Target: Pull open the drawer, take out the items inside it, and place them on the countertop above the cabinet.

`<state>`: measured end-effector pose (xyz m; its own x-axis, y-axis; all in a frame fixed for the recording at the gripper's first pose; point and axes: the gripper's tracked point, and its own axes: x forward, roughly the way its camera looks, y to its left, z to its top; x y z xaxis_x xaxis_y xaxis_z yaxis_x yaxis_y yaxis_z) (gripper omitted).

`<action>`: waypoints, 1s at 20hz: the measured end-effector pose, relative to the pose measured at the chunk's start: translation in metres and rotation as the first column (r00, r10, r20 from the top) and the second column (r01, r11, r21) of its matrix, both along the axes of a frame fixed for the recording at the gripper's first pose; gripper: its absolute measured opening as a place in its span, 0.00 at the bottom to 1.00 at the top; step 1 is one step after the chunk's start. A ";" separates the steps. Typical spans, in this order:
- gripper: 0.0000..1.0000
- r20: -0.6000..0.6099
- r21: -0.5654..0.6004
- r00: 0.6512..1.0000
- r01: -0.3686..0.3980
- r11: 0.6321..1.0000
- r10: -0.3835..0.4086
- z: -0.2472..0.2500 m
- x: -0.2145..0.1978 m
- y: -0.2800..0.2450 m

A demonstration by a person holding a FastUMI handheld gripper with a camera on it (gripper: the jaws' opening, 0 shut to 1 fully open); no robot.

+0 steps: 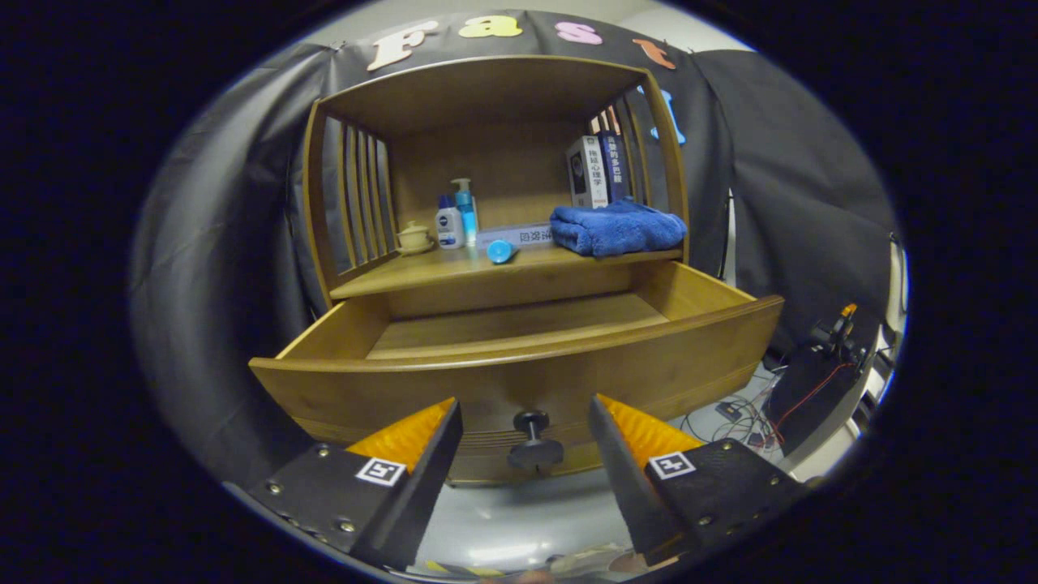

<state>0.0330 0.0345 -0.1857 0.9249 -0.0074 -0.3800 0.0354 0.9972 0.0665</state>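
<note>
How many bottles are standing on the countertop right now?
2: a white bottle and a taller blue pump bottle side by side near the countertop's left end, right of the small cup. The open gripper straddles the drawer knob without touching it.

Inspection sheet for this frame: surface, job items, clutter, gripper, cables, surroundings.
Surface: countertop above the drawer, wooden, partly occupied.
Job's things: drawer pulled open; visible floor bare, front part hidden; knob dark.
Clutter: blue towel, books, two bottles, cup, blue cap, sign on the countertop.
Gripper: gripper open, fingers either side of the knob, not touching.
Cables: loose wires on the floor right of the cabinet.
Surroundings: black cloth wall.
</note>
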 end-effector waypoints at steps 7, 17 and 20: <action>0.95 -0.024 -0.014 0.997 -0.077 0.997 0.077 -0.018 0.015 0.019; 0.95 -0.027 -0.034 0.996 -0.085 0.996 0.084 -0.023 0.021 0.019; 0.94 -0.030 -0.050 0.994 -0.104 0.993 0.103 -0.022 0.030 0.016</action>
